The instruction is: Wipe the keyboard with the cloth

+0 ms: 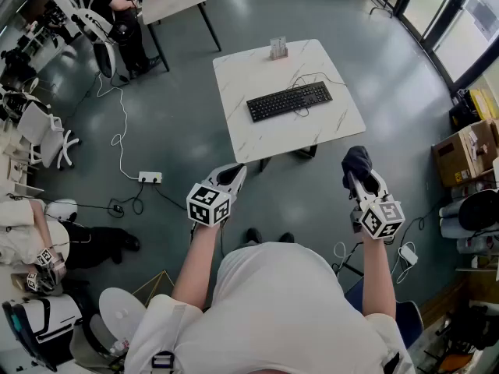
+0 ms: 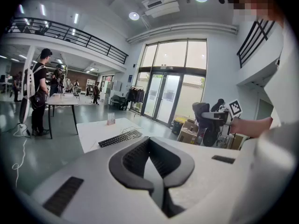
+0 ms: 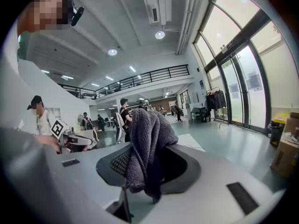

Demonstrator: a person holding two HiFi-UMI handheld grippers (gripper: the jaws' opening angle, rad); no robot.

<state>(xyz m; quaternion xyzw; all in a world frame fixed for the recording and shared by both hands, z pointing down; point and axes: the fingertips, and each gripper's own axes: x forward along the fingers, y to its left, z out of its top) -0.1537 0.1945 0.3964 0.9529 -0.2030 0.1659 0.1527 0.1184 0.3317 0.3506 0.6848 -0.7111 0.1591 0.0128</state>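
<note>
Head view: the right gripper [image 1: 355, 179] clamps the dark cloth [image 1: 357, 160] and the left gripper [image 1: 236, 173] is closed on nothing, both well short of the keyboard [image 1: 289, 100] on the far table [image 1: 257, 142]. With nothing bracing it, the keyboard may slide under the wipe, or the bunched cloth may snag its cable [image 1: 308, 76].

Both forearms reach forward, lower half of the head view. Left gripper [image 1: 235, 173], left of centre: jaws together, nothing between. Right gripper [image 1: 359, 178], right of centre: jaws clamped on cloth [image 1: 356, 160].
</note>
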